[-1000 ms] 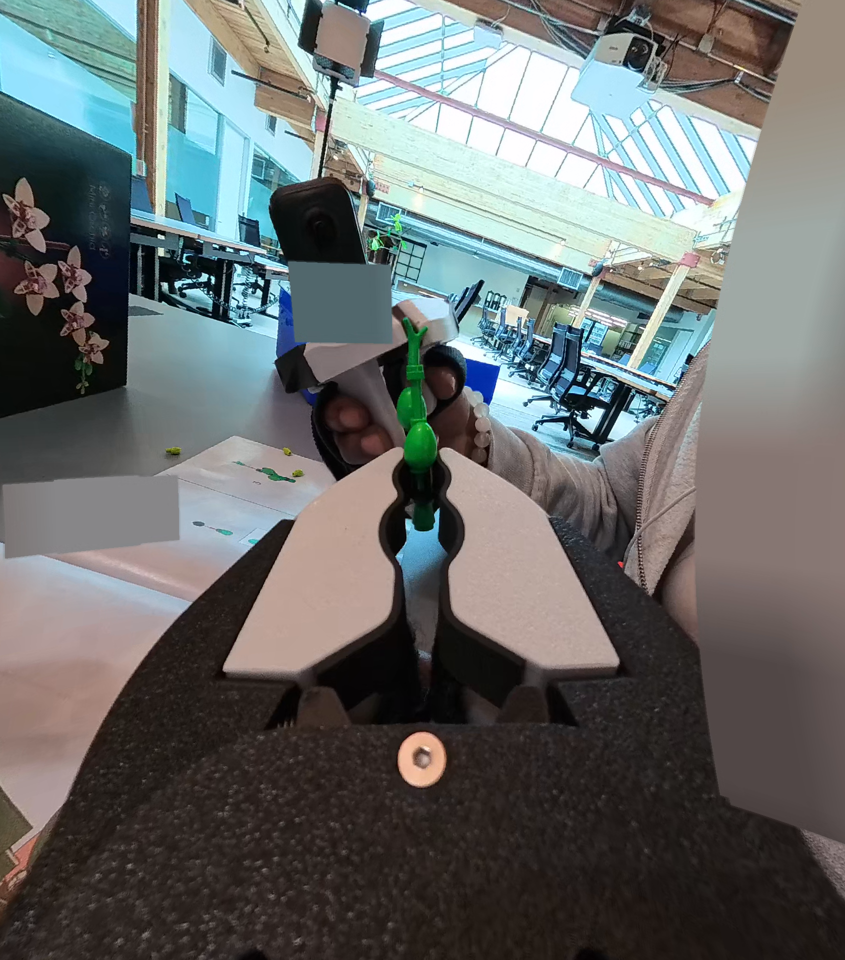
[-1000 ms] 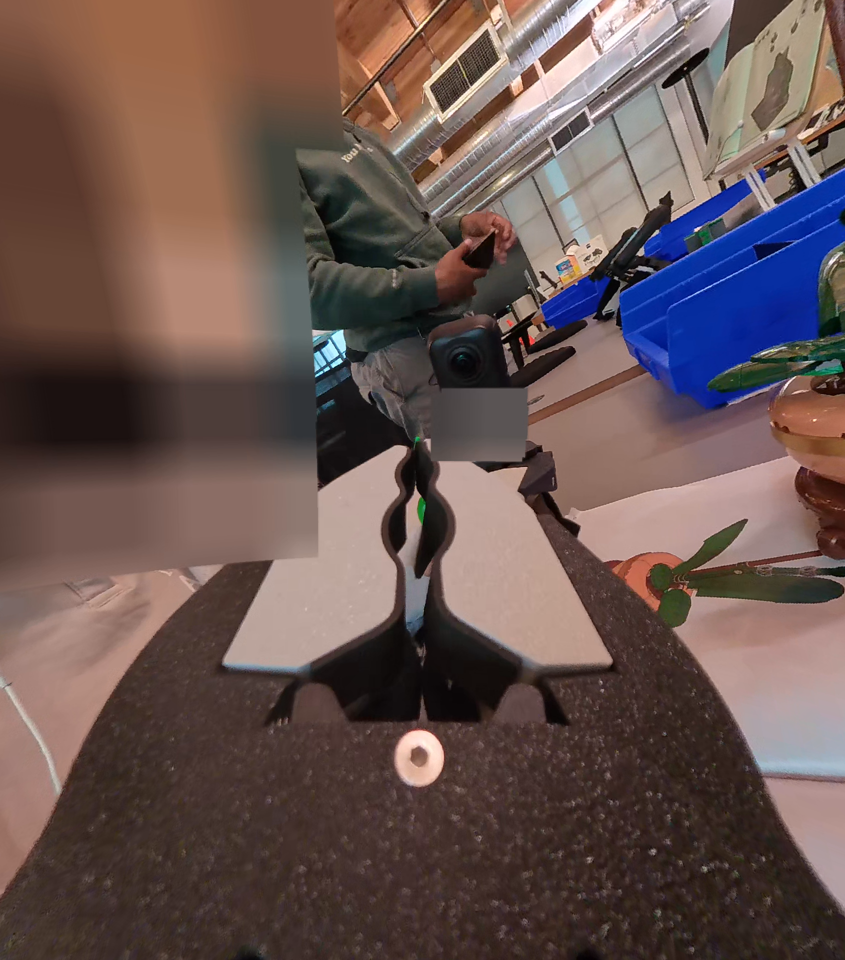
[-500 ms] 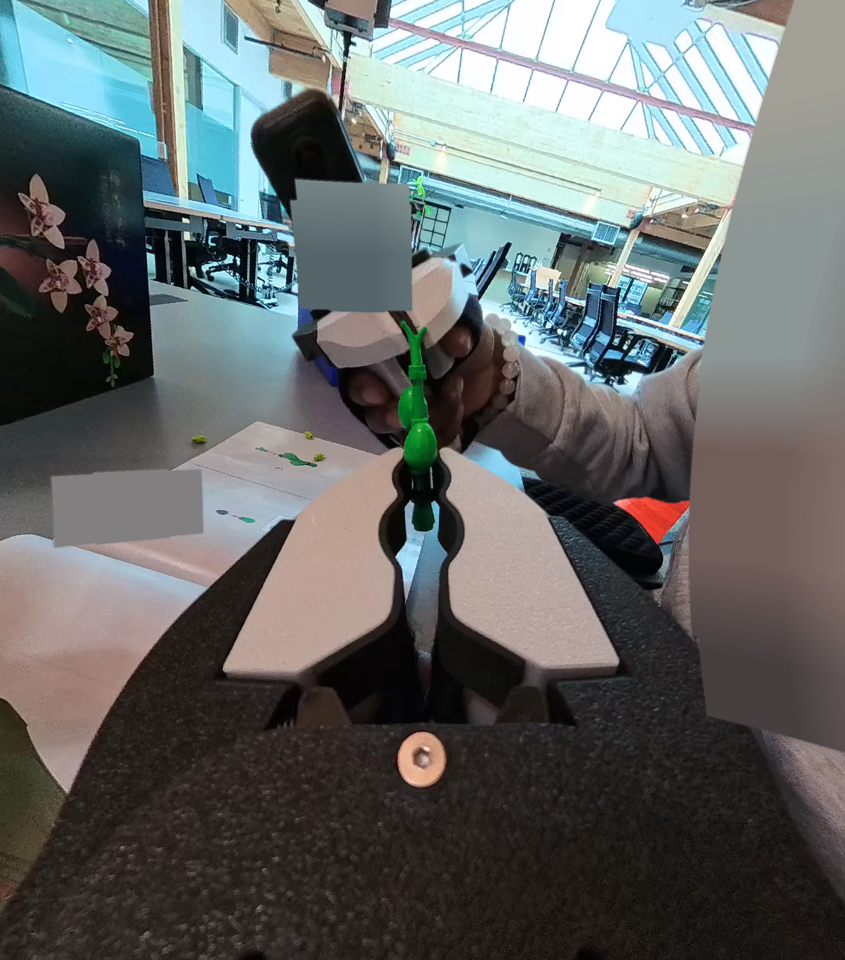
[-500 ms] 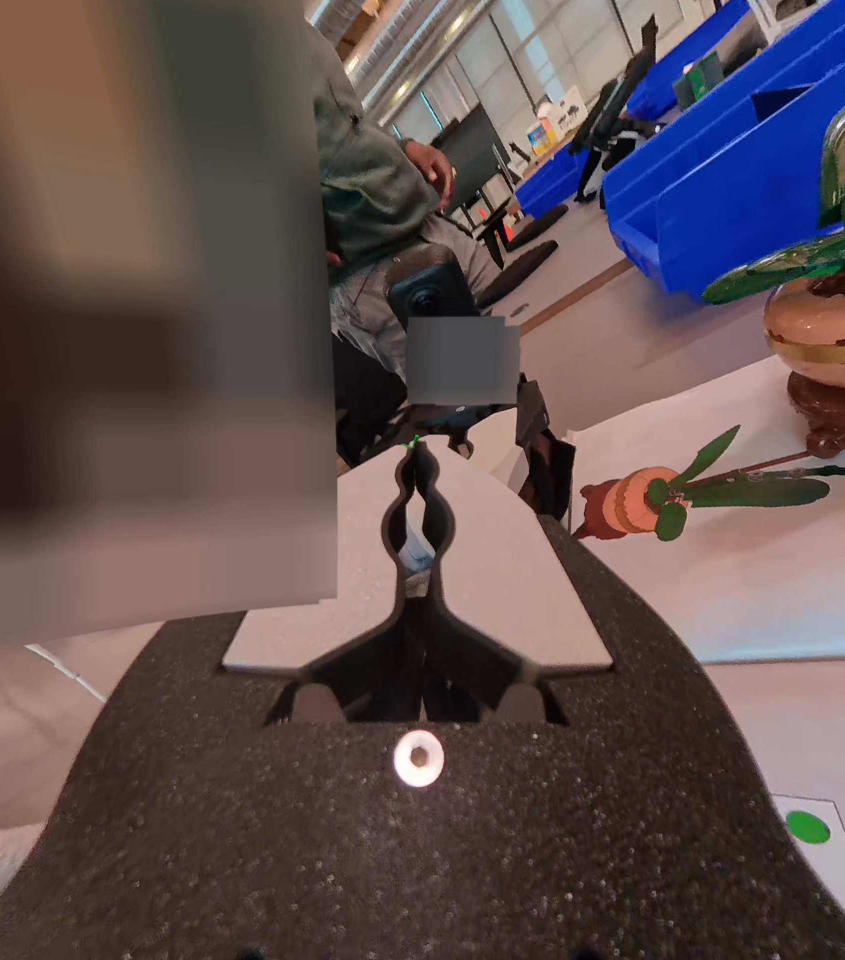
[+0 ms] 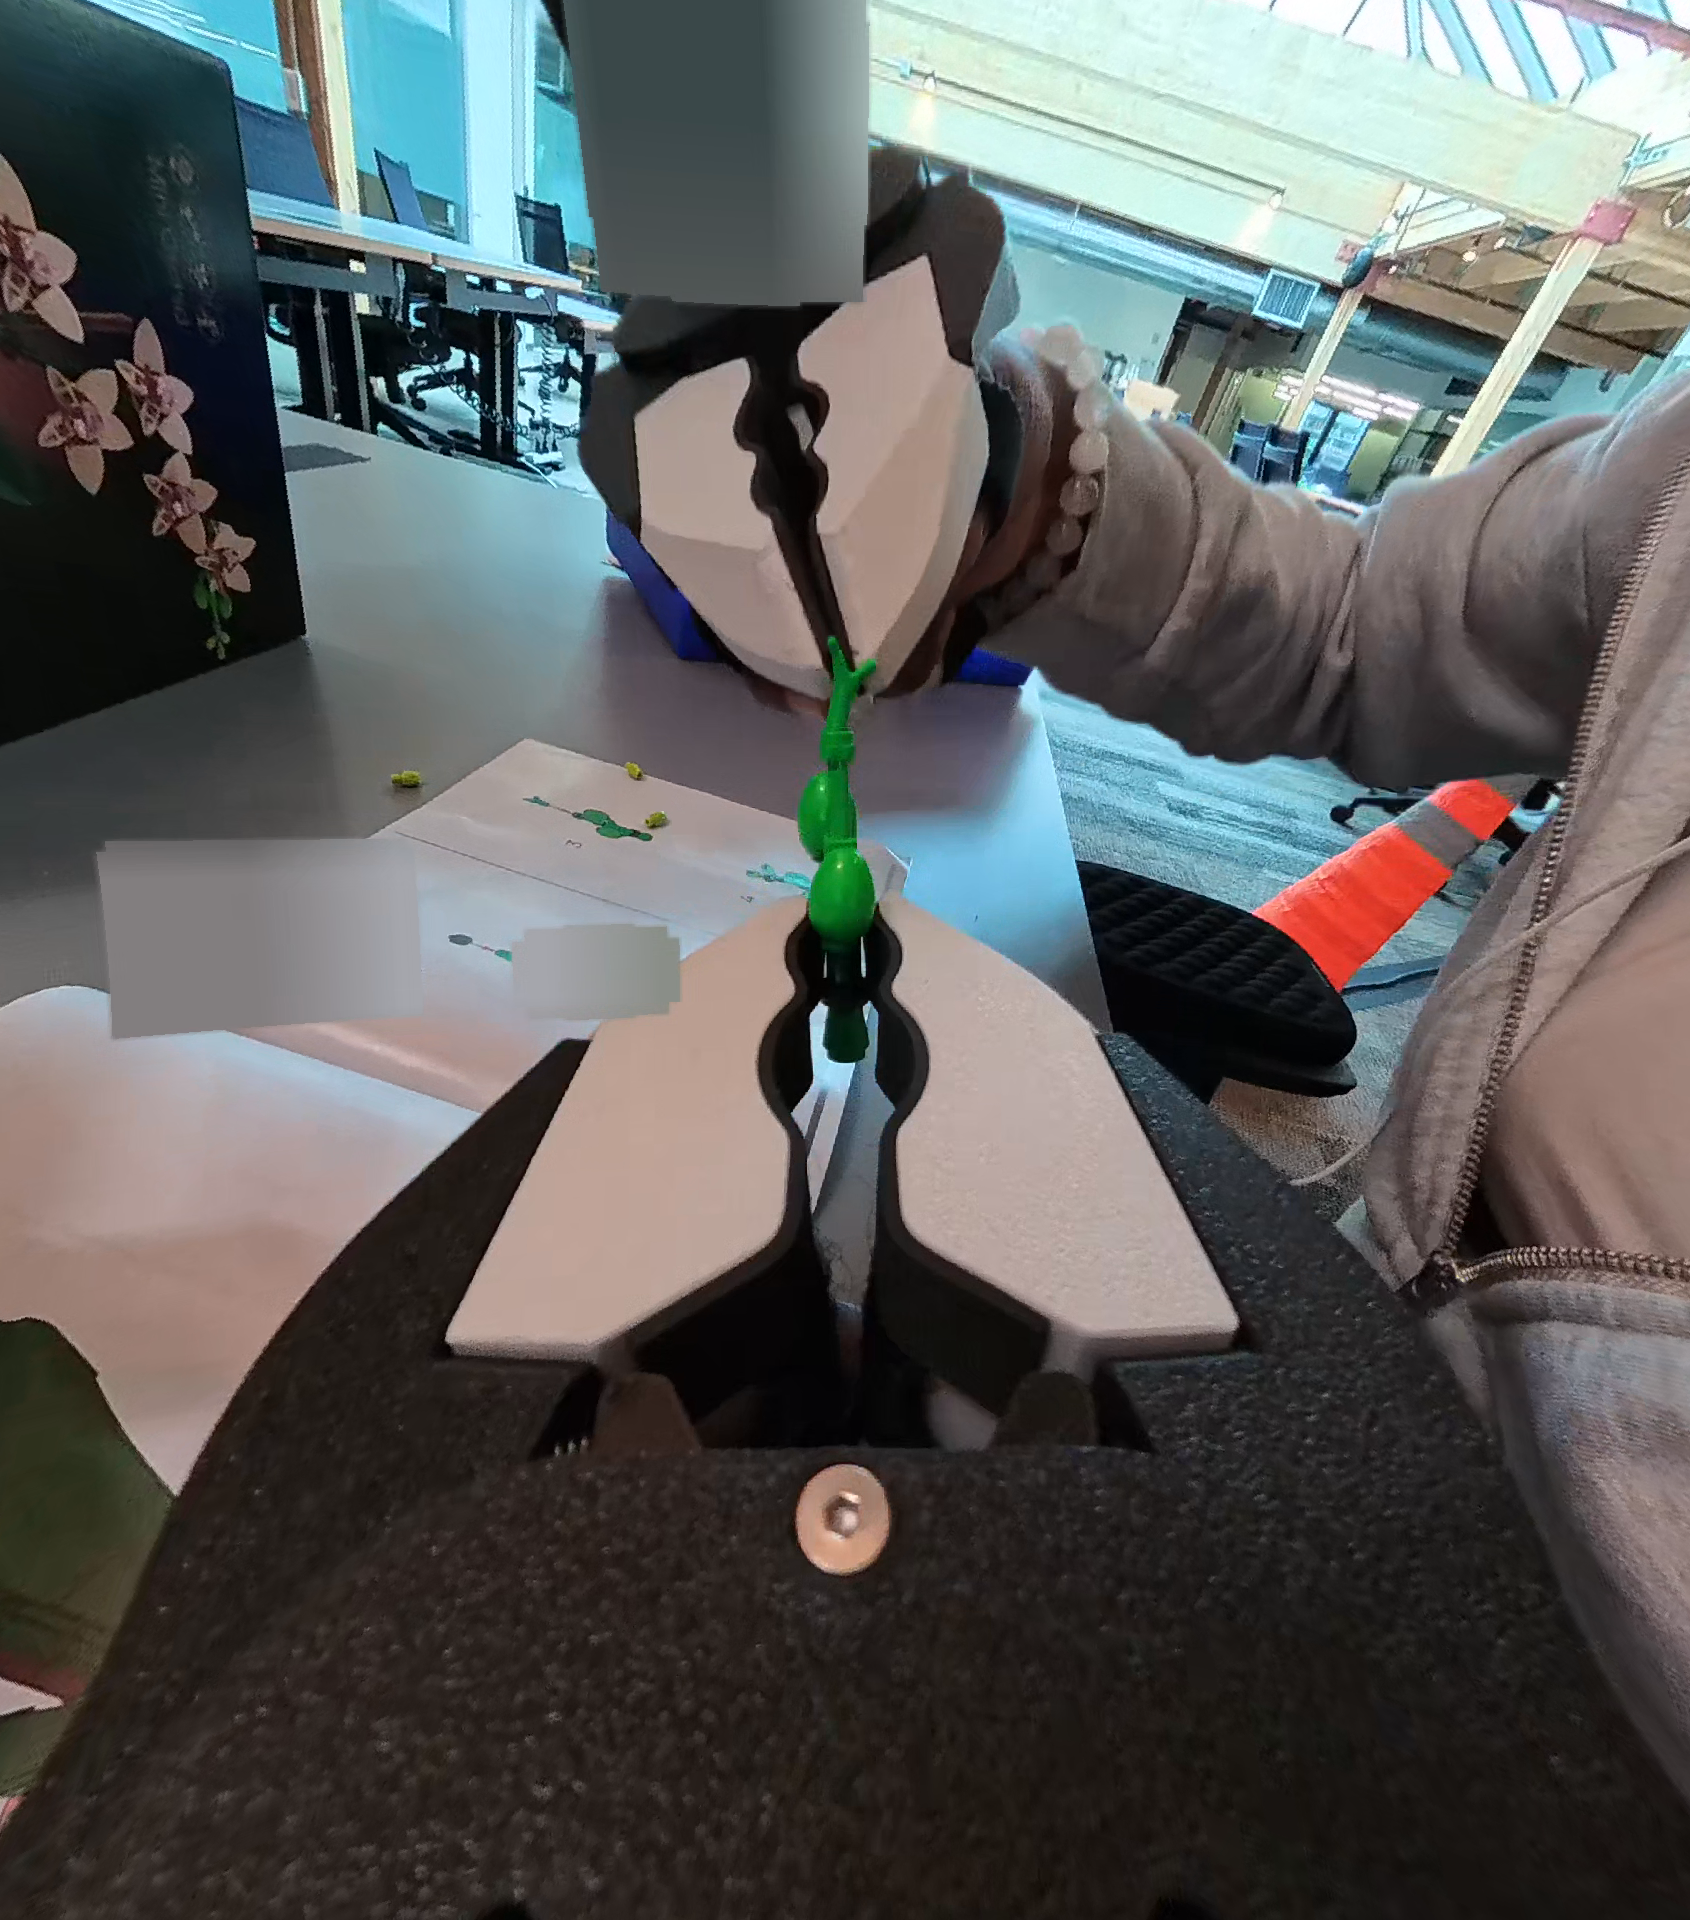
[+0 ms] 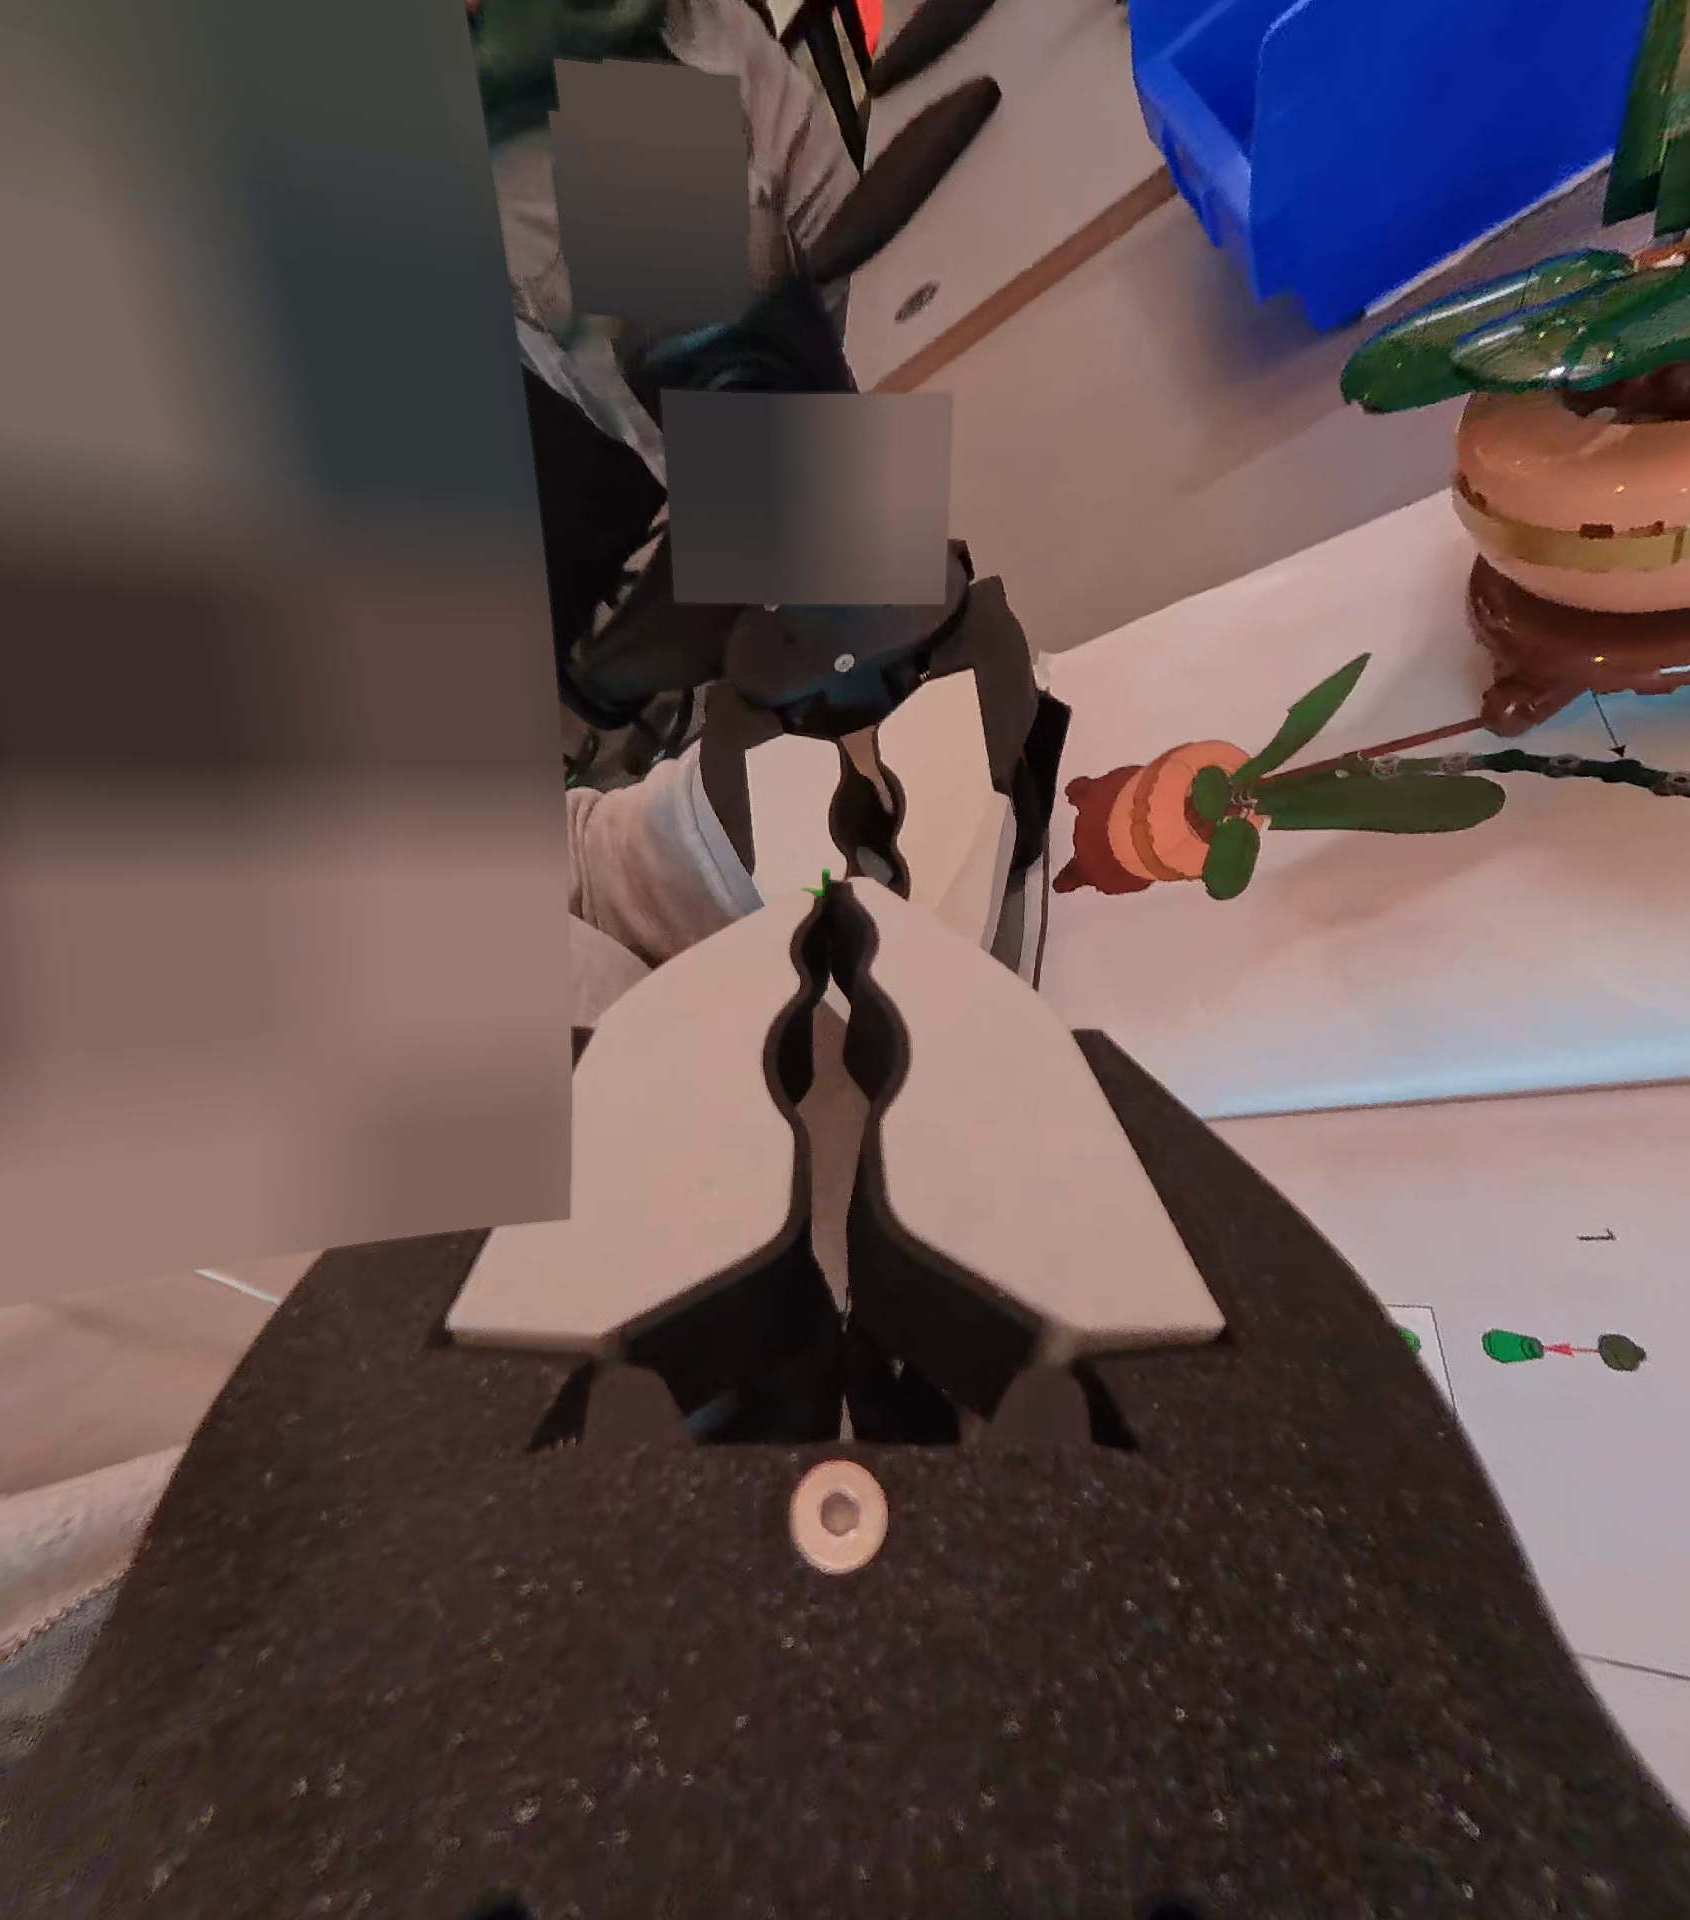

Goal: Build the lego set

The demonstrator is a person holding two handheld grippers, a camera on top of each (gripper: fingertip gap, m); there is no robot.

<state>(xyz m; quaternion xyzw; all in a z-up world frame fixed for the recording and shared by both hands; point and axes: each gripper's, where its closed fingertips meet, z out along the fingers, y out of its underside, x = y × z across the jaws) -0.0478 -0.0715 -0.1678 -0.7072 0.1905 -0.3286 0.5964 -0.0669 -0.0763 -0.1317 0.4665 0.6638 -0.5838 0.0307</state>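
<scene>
My left gripper (image 5: 839,920) is shut on the lower end of a green lego stem with two buds (image 5: 833,831), held upright above the table. My right gripper (image 5: 846,670) faces it from beyond and is shut on the stem's forked top tip. In the right wrist view the right gripper (image 6: 833,896) shows only a sliver of the green tip (image 6: 823,885) at its closed fingertips, with the left gripper (image 6: 867,821) just beyond it. A partly built lego orchid pot (image 6: 1630,520) with dark green leaves stands at the upper right on the instruction sheet (image 6: 1340,987).
The dark lego box with orchid pictures (image 5: 72,395) stands at the left on the grey table (image 5: 456,623). Small yellow-green pieces (image 5: 405,776) lie near the instruction pages (image 5: 612,842). A blue bin (image 6: 1392,135) is behind the pot. A grey sleeve (image 5: 1340,582) crosses on the right.
My right gripper has tipped forward and downward, its fingers now pointing at the stem's top tip. Both views have tilted lower toward the table. The left gripper still holds the stem.
</scene>
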